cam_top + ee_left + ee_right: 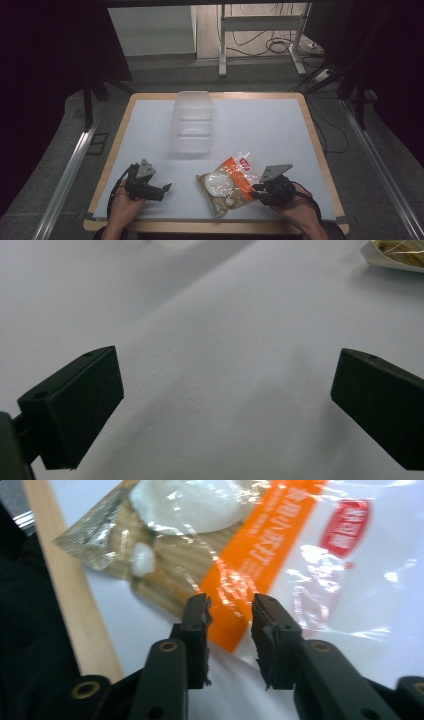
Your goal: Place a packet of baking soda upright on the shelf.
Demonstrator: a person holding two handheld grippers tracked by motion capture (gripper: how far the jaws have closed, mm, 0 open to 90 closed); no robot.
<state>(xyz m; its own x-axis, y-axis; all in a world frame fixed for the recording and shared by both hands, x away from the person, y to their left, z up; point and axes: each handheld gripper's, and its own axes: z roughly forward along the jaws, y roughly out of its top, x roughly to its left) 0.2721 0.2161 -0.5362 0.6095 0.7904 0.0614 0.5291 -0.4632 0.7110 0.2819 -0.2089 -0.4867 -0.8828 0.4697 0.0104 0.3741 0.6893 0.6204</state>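
Orange-striped clear plastic snack bag (231, 184) lying flat on the white desk (260, 125), near the front edge, with pale round pieces and beige sticks seen through the film. Clear plastic container (192, 122) standing well behind the bag, toward the far side of the desk. Right hand-held gripper (256, 192) just at the right edge of the bag, pointing at it; jaws a little apart, with a narrow gap between them, and not pinching anything. Seen in the right gripper view (230, 611) above the orange stripe of the bag (260, 550), the pads not pressing on the film; cannot tell if the tips touch it. Left hand-held gripper (166, 189) well apart to the left of the bag, low over the bare desk, jaws spread wide and holding nothing. Only a corner of the bag (395, 255) visible far off in the left gripper view, beyond the open left hand-held gripper (225, 390).
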